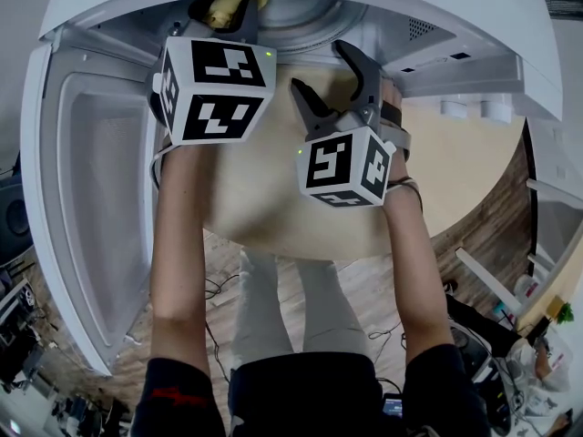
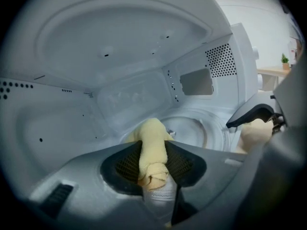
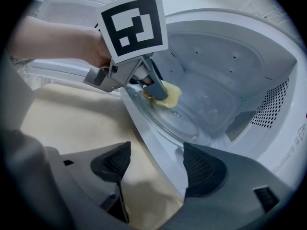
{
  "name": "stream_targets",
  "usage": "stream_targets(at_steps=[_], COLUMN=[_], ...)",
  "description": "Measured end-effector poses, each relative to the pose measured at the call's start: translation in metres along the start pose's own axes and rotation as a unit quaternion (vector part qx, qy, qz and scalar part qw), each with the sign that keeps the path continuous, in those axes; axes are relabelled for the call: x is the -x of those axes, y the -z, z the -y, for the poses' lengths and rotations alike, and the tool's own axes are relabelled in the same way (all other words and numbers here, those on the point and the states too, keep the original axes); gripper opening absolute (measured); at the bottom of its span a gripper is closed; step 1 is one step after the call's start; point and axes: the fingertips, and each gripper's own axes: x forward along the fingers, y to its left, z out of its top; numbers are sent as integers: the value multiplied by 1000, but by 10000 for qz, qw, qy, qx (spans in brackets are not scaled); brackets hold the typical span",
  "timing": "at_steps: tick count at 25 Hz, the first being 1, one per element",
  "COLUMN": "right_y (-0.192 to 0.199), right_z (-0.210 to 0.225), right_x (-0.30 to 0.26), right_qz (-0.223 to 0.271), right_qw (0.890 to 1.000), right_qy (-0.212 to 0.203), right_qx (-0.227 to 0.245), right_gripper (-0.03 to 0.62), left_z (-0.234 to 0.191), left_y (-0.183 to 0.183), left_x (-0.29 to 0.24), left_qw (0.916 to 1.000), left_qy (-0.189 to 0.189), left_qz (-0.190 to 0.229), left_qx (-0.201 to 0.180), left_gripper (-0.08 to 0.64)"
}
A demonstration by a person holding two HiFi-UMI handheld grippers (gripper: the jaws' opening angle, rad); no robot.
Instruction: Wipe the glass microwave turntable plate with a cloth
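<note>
Ops: left gripper (image 2: pixel 153 150) state?

Rig: jaws clamped on the yellow cloth (image 2: pixel 153 131). It's bunched between both pads, and the wad sticks out past the tips. Tips are inside the microwave (image 3: pixel 230 56) cavity.

Ops: plate?

Rig: glass turntable plate (image 3: pixel 180 121) lies flat on the cavity floor. In the right gripper view the cloth is at the plate's near-left rim. Looks touching, can't confirm.

Ops: right gripper (image 3: pixel 157 155)?

Rig: jaws wide apart, gripping nothing. It's outside the cavity, just at the front sill, above the beige countertop (image 3: pixel 72 119). It's near the left gripper, on its right.

Ops: door (image 1: pixel 91 208)?

Rig: swung open, at the left in the head view. Perforated vent panel (image 2: pixel 220 61) is on the right cavity wall.
</note>
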Motion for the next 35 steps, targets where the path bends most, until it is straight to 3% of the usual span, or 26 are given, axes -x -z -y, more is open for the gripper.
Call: stream_targets(at_steps=[6, 11, 16, 20, 26, 35], right_y=[1, 1, 1, 1, 1, 1], right_z=[0, 0, 0, 0, 0, 0], right_x=[0, 0, 0, 0, 0, 0], right_qz=[-10, -9, -1, -10, -16, -15], right_qw=[10000, 10000, 10000, 10000, 10000, 10000], right_qy=[-9, -5, -9, 1, 0, 11], right_qx=[2, 0, -4, -12, -10, -10], right_gripper=[307, 307, 307, 307, 307, 307], left_z=[8, 21, 40, 45, 65, 83], left_y=[-2, -8, -16, -18, -24, -29], left_x=[-3, -5, -6, -5, -1, 6], left_qw=[9999, 9991, 9963, 9956, 9886, 9799], left_qy=[99, 404, 670, 733, 1137, 1603], left_qz=[52, 160, 319, 317, 517, 698], left_qx=[-81, 25, -428, -480, -842, -958], left_gripper=[124, 124, 124, 124, 125, 124])
